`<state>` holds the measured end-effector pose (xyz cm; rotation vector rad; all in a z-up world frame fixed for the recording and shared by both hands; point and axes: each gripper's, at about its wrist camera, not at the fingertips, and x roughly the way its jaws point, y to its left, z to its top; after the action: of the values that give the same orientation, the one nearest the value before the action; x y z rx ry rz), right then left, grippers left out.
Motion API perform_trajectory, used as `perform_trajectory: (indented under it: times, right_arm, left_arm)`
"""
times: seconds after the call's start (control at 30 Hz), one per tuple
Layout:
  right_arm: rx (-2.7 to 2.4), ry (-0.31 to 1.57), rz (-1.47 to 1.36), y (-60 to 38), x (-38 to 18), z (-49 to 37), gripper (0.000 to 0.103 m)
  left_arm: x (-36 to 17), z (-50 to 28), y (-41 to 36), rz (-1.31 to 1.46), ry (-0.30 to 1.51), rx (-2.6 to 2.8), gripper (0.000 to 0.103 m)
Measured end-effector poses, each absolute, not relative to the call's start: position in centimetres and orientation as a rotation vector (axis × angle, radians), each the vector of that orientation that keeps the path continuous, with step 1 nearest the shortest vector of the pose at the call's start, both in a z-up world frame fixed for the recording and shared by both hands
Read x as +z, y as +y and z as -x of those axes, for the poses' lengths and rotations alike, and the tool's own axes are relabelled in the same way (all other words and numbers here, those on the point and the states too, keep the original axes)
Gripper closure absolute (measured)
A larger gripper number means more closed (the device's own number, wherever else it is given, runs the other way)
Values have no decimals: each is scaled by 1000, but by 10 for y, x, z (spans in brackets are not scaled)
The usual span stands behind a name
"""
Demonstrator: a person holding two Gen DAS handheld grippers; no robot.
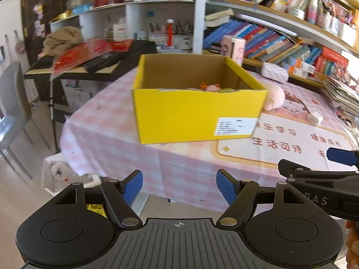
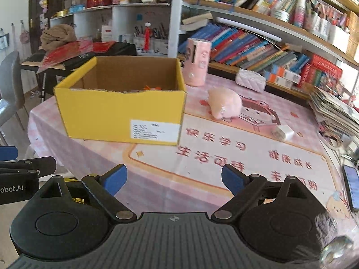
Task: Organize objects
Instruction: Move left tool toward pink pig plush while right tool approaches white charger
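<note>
An open yellow cardboard box (image 1: 195,114) (image 2: 121,116) stands on the pink checked table; a pink and orange toy (image 1: 211,87) shows inside it. A pink plush toy (image 2: 224,103) (image 1: 274,98) lies on the table just right of the box. A small white charger (image 2: 283,132) (image 1: 315,117) lies further right. A pink cylinder (image 2: 198,61) stands behind the box. My left gripper (image 1: 179,187) is open and empty, at the table's near edge. My right gripper (image 2: 174,180) is open and empty above the printed mat, and shows in the left wrist view (image 1: 314,163).
A white quilted pouch (image 2: 250,79) lies near the bookshelf (image 2: 258,44). A stack of newspapers (image 2: 336,114) sits at the right edge and a phone (image 2: 351,185) at the near right. A side table with red items (image 1: 85,62) and a grey chair (image 1: 13,103) stand left.
</note>
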<state>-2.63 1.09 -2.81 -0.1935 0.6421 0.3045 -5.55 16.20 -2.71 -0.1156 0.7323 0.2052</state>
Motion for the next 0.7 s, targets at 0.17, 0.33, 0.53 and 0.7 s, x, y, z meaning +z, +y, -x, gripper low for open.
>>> perform_trajectory:
  times: [0.17, 0.33, 0.53, 0.7]
  right_arm:
    - [246, 662, 176, -7, -32, 25, 12]
    - [186, 680, 159, -26, -35, 19, 11]
    - [112, 701, 136, -54, -38, 8, 11]
    - [66, 708, 125, -78, -39, -7, 11]
  left_arm:
    - [-29, 45, 147, 97, 742, 149, 29]
    - [-31, 31, 129, 78, 751, 88, 29]
    - [-33, 8, 103, 53, 759, 18, 29]
    - [-33, -16, 78, 36, 762, -28, 29]
